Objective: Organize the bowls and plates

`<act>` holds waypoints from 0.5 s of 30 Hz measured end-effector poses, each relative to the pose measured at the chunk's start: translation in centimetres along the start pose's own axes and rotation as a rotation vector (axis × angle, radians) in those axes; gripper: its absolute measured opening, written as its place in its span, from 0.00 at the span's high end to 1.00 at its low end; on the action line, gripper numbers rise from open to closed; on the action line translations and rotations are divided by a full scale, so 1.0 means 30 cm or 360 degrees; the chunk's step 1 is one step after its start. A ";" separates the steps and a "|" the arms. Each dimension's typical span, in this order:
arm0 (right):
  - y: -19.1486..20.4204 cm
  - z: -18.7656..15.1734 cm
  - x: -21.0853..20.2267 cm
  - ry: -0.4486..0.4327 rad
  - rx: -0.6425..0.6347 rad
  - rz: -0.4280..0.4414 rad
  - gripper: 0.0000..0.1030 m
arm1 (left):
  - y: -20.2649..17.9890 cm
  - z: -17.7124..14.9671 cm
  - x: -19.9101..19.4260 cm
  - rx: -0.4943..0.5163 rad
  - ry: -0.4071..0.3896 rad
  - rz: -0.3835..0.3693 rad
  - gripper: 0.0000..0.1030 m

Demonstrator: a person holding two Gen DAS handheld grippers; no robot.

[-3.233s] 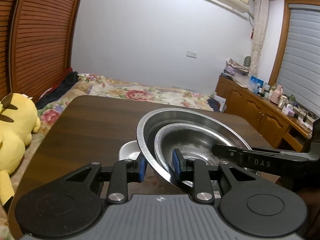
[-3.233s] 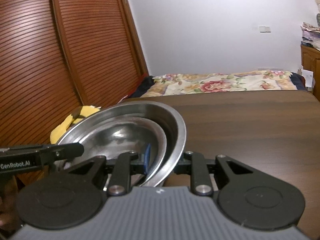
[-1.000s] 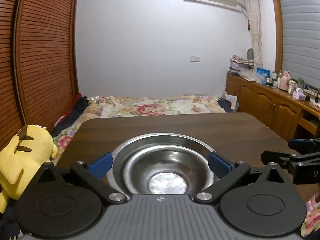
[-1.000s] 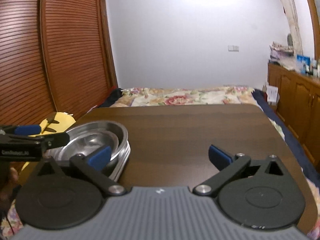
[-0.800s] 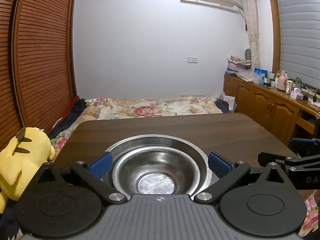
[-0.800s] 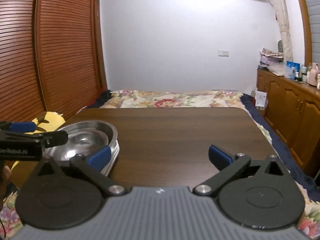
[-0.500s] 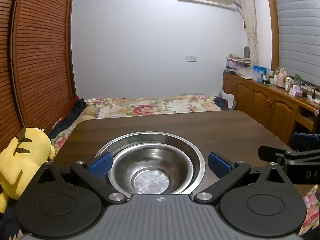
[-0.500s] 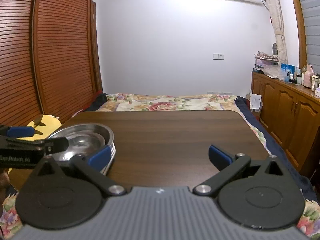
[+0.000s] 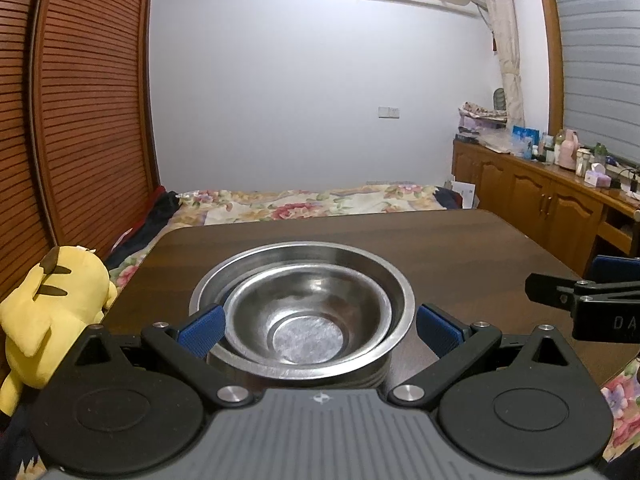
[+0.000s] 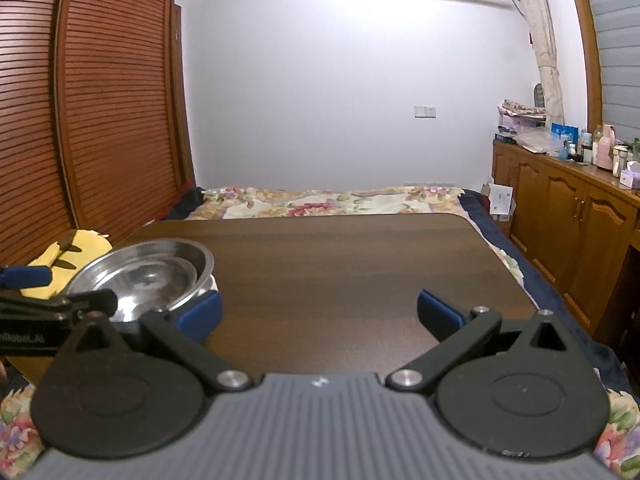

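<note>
Since 3.2 s ago, both grippers have released the bowl rims and drawn back, and the bowl stack has gone from tilted in the air to resting level on the tabletop [image 9: 460, 248]. The left gripper [image 9: 318, 328] has its jaws spread wide, one blue pad on each side of the stack, holding nothing. The right gripper [image 10: 318, 312] likewise has its jaws fully apart and empty, over bare tabletop to the right of the stack.

The small steel bowl [image 9: 306, 312] sits nested inside the large steel bowl [image 9: 394, 292], slightly off-centre toward the near-left side. In the right wrist view, a white rim [image 10: 212, 281] shows beneath the large steel bowl; what it belongs to cannot be determined. The stack stands near the left front corner of the tabletop. A yellow plush toy [image 9: 52, 304] lies just off the left edge. A floral bed [image 9: 320, 204] lies beyond the far edge.
</note>
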State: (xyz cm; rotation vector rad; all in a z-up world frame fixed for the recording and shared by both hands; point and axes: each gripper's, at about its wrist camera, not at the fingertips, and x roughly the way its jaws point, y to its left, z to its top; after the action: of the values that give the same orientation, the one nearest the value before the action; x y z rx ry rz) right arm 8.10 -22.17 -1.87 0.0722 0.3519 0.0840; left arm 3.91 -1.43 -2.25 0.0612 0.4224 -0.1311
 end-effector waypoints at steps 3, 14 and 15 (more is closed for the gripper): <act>-0.003 -0.011 0.006 0.0008 0.0003 -0.0012 0.00 | 0.005 -0.011 0.005 -0.0006 0.0007 0.0006 0.00; -0.004 -0.043 0.020 0.0025 -0.0003 -0.0027 0.00 | 0.035 -0.055 0.021 -0.0031 0.0033 0.0048 0.00; -0.003 -0.046 0.020 0.0028 -0.0006 -0.0028 0.00 | 0.037 -0.058 0.020 -0.0034 0.0037 0.0050 0.00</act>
State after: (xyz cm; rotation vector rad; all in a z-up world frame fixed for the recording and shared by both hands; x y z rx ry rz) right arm 8.20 -22.14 -3.37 0.0648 0.3699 0.0676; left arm 3.91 -0.25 -4.06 0.0485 0.4460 -0.0950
